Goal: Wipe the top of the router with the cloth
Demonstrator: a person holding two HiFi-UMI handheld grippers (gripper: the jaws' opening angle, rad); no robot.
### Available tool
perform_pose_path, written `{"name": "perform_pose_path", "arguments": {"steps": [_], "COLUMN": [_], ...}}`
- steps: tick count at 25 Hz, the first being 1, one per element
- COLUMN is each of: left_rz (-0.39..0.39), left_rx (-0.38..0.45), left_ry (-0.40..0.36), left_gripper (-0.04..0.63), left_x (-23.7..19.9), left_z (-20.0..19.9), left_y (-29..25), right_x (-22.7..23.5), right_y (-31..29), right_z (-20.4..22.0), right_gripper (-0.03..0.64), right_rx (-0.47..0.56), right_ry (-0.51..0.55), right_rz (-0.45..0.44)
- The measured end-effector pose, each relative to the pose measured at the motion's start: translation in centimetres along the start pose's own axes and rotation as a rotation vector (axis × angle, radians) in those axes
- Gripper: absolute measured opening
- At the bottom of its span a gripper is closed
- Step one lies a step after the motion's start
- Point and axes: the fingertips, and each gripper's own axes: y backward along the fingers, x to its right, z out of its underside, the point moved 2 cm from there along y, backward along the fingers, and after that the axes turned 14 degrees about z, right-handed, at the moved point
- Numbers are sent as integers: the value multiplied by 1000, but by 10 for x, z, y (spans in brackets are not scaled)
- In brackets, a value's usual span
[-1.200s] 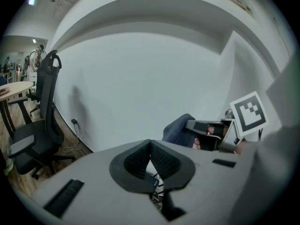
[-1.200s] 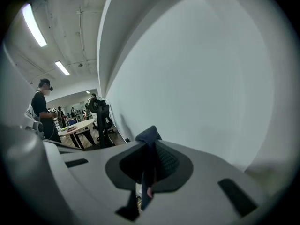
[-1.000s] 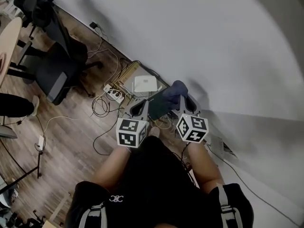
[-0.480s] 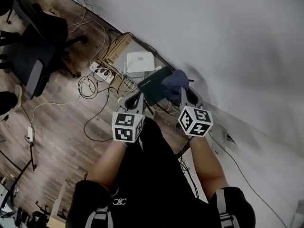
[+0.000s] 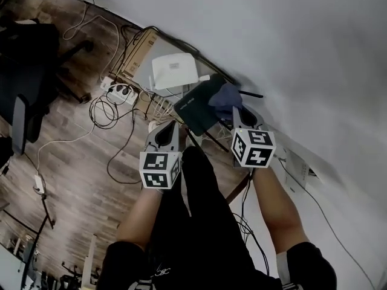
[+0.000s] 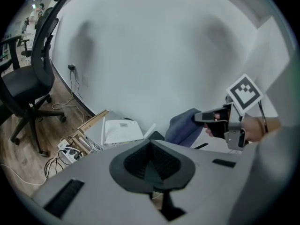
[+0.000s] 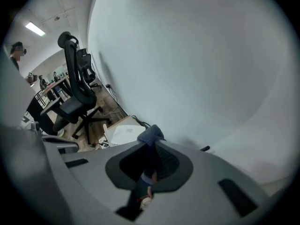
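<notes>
The black router (image 5: pixel 196 109) sits on the floor by the wall, one antenna (image 5: pixel 248 93) sticking out to the right. A dark blue cloth (image 5: pixel 225 96) lies bunched on its far right end, and my right gripper (image 5: pixel 240 115) is shut on it. In the right gripper view the cloth (image 7: pixel 150 136) is pinched between the jaws. My left gripper (image 5: pixel 169 130) hovers just left of the router's near corner, shut and empty. The left gripper view shows the cloth (image 6: pixel 184 127) hanging from the right gripper (image 6: pixel 205 118) and the left gripper's own jaws (image 6: pixel 151 146) closed.
A white box-shaped device (image 5: pixel 174 71) lies just left of the router, beside a cardboard box (image 5: pixel 138 50). A power strip (image 5: pixel 119 92) and tangled cables (image 5: pixel 103 110) cover the wooden floor. An office chair (image 5: pixel 27 71) stands at the left. The white wall (image 5: pixel 290 53) runs right behind the router.
The view has swung, and both grippers sit closer to the router. The cloth in the right gripper has stayed on the router's far right end.
</notes>
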Motion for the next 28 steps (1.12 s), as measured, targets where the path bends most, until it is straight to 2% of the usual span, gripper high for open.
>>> {"name": "perform_pose_path", "arguments": {"steps": [4, 11, 16, 19, 24, 28], "left_rz": [9, 38, 69, 76, 76, 69], "left_rx": [-34, -86, -127, -136, -150, -152], "left_ry": [-7, -23, -41, -49, -59, -54], "left_gripper": [0, 2, 1, 1, 2, 2], "left_x": [-20, -43, -44, -48, -56, -64], "left_z": [19, 42, 45, 42, 39, 38], "left_y": [-15, -32, -36, -35, -33, -33], "right_x": [-2, -3, -11, -14, -13, -16], "right_y": [-38, -100, -131, -149, -176, -193], "right_z": [22, 41, 33, 30, 33, 39], "right_gripper": [6, 6, 6, 5, 5, 6], "right_rx": [-74, -143, -77, -64, -105, -134], "right_ry": [27, 84, 214, 248, 287, 362], "right_rz": [48, 106, 72, 55, 62, 50]}}
